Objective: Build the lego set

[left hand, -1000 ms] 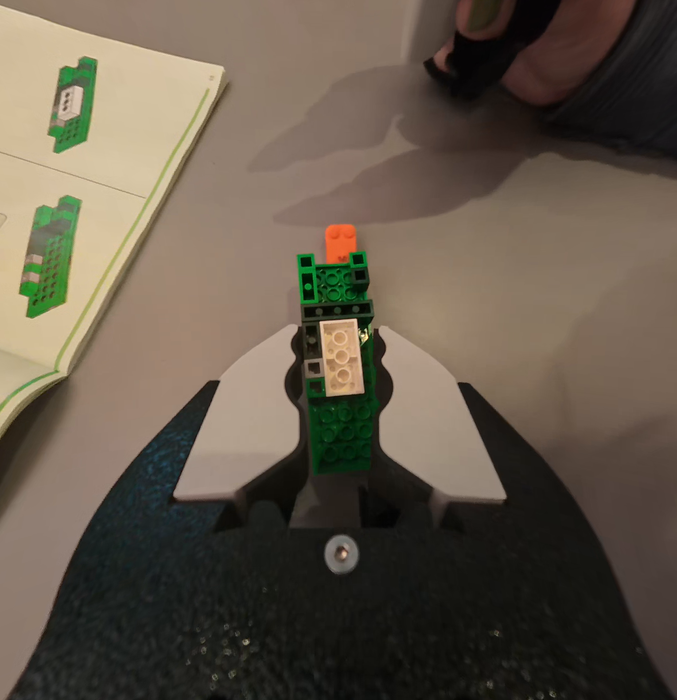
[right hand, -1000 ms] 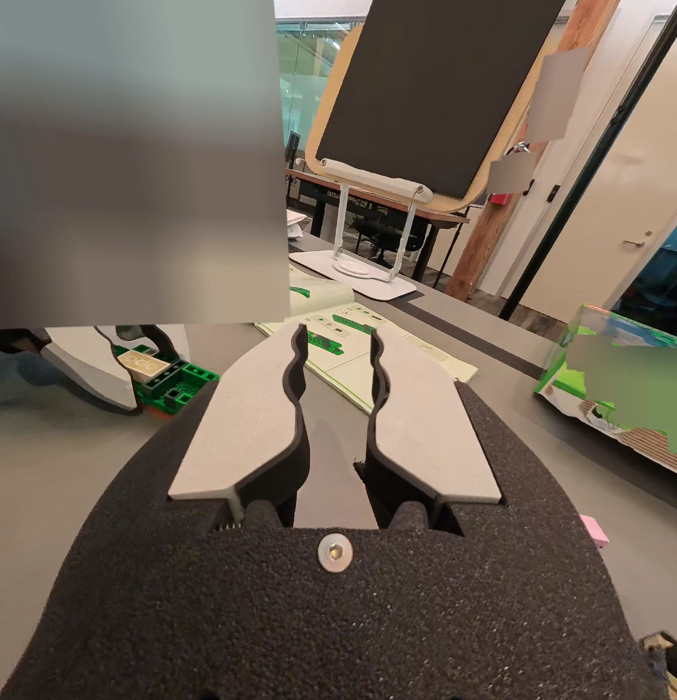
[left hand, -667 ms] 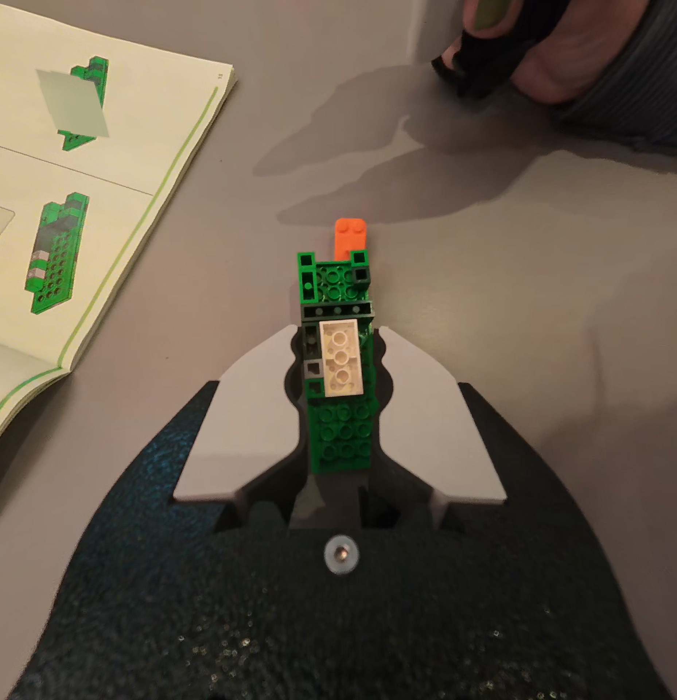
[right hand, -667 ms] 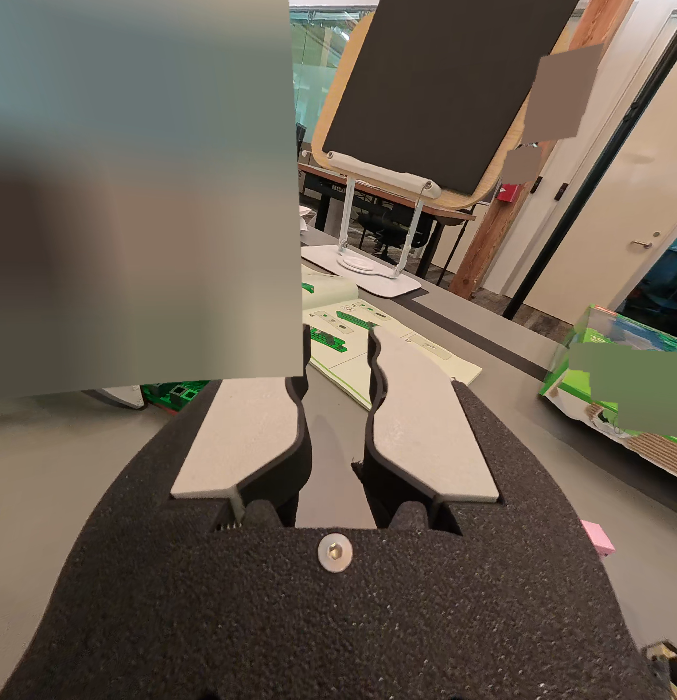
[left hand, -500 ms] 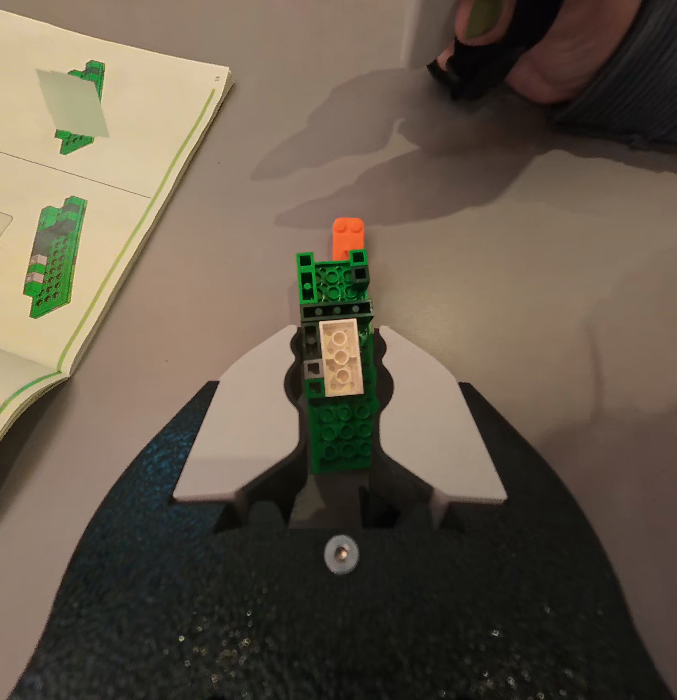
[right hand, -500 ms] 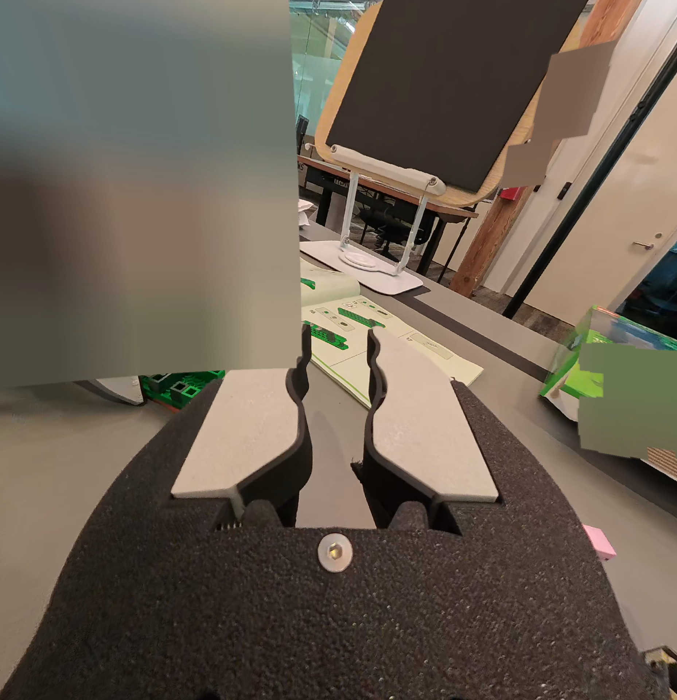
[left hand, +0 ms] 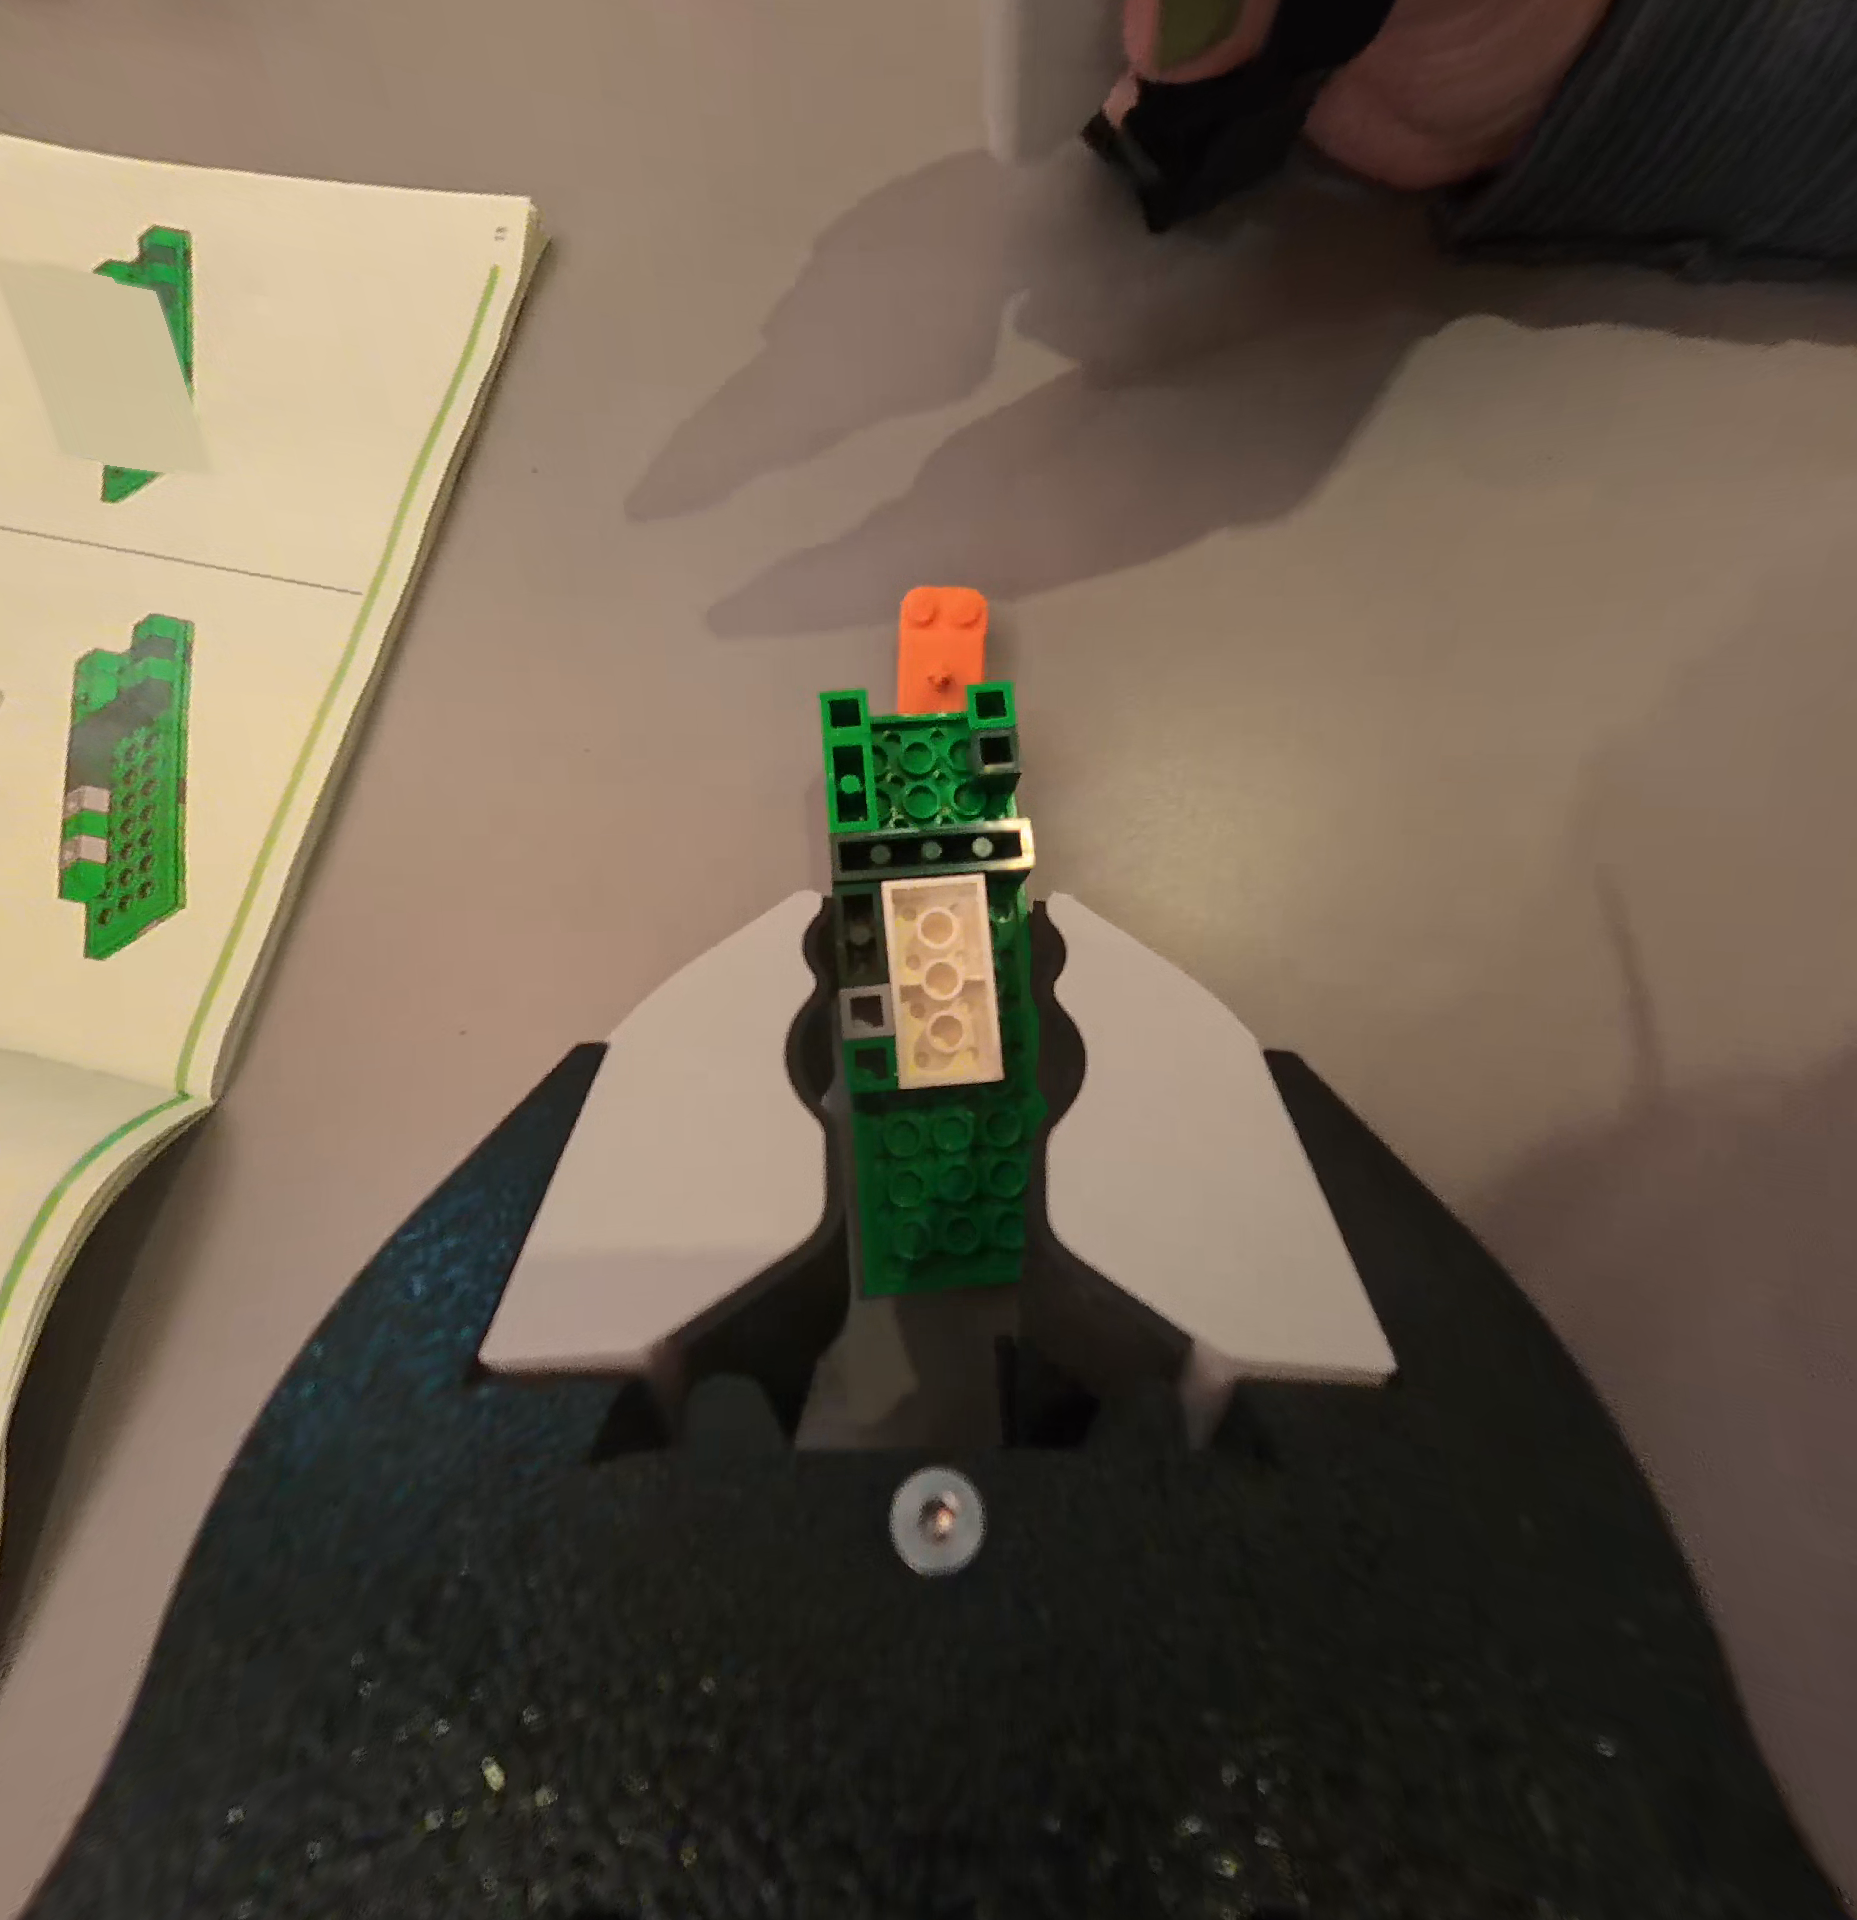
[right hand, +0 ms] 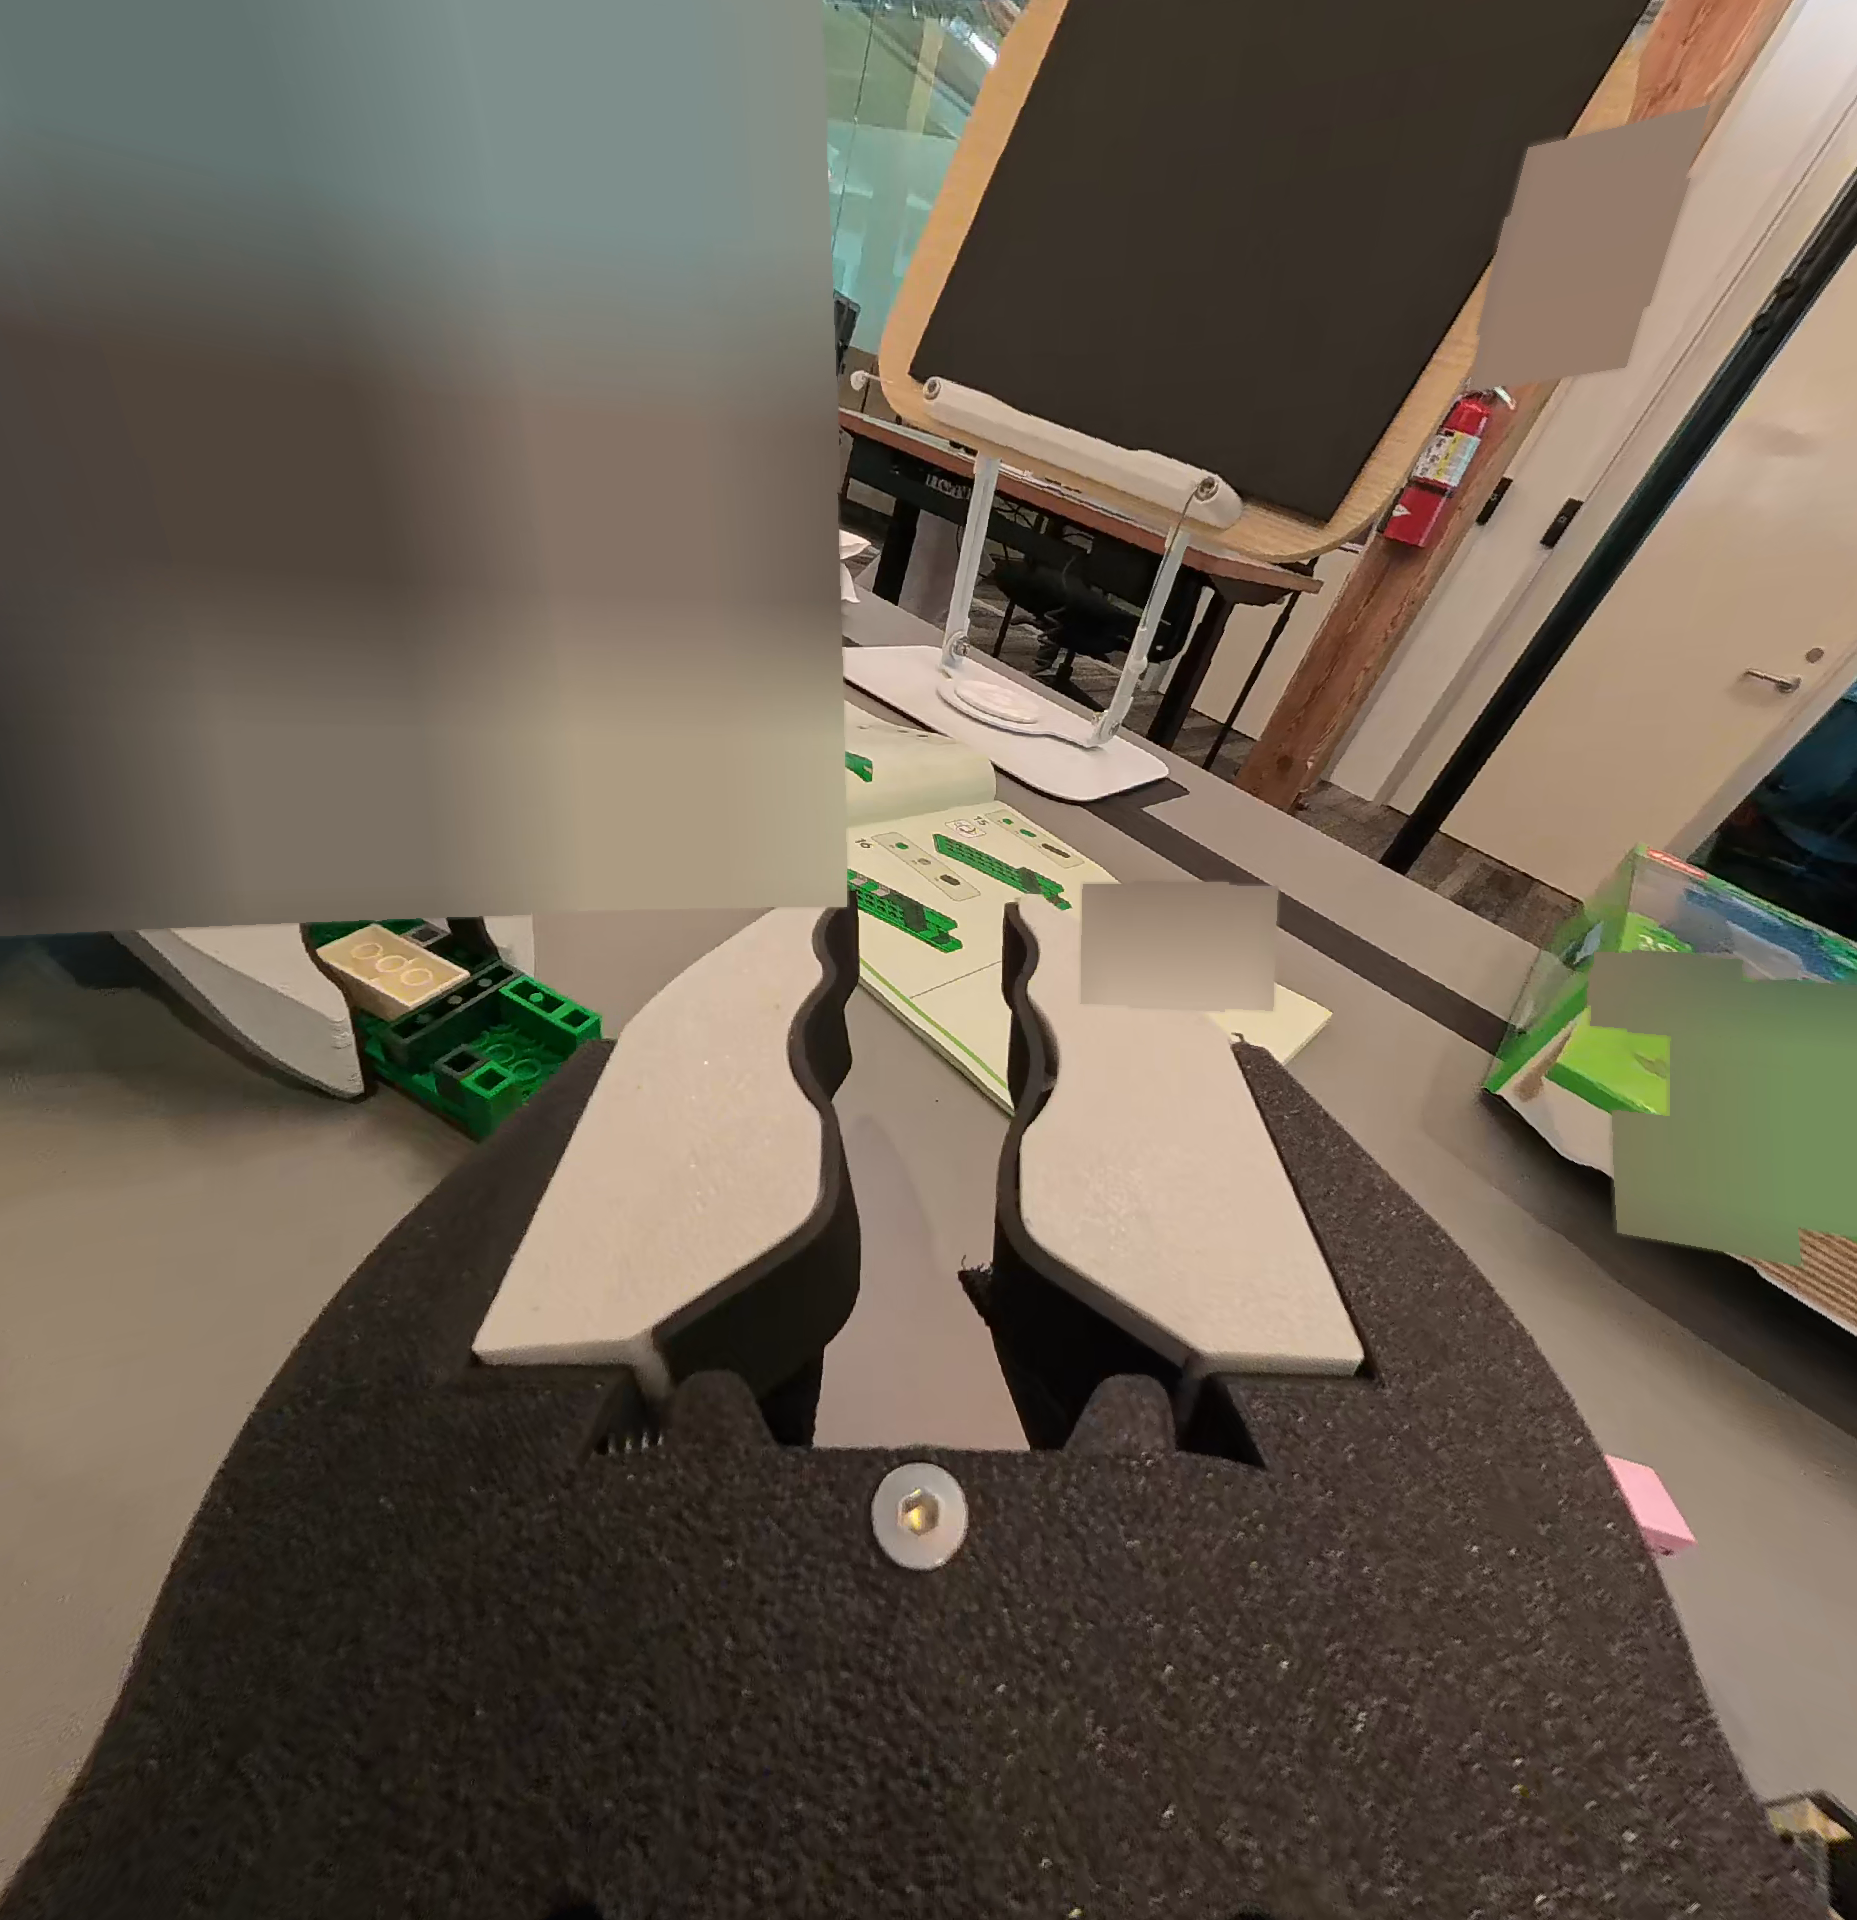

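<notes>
Left wrist view: your left gripper (left hand: pixel 934 904) is clamped on the green lego assembly (left hand: pixel 934 1174), both fingers pressing its long sides. The build lies lengthwise between them, underside up, with a cream brick (left hand: pixel 943 982) set into its middle and a dark bar across just beyond. An orange piece (left hand: pixel 940 649) pokes out at the far end, over the grey table (left hand: pixel 1423 779). The open instruction booklet (left hand: pixel 280 520) lies to the left. At far right, a hand (left hand: pixel 1371 94) holds the other tool.

Right wrist view: your right gripper (right hand: pixel 929 925) holds nothing, fingers a narrow gap apart, low over the table. The assembly sits to its left, a green box (right hand: pixel 1568 1049) to the right, and a pink brick (right hand: pixel 1651 1517) at near right.
</notes>
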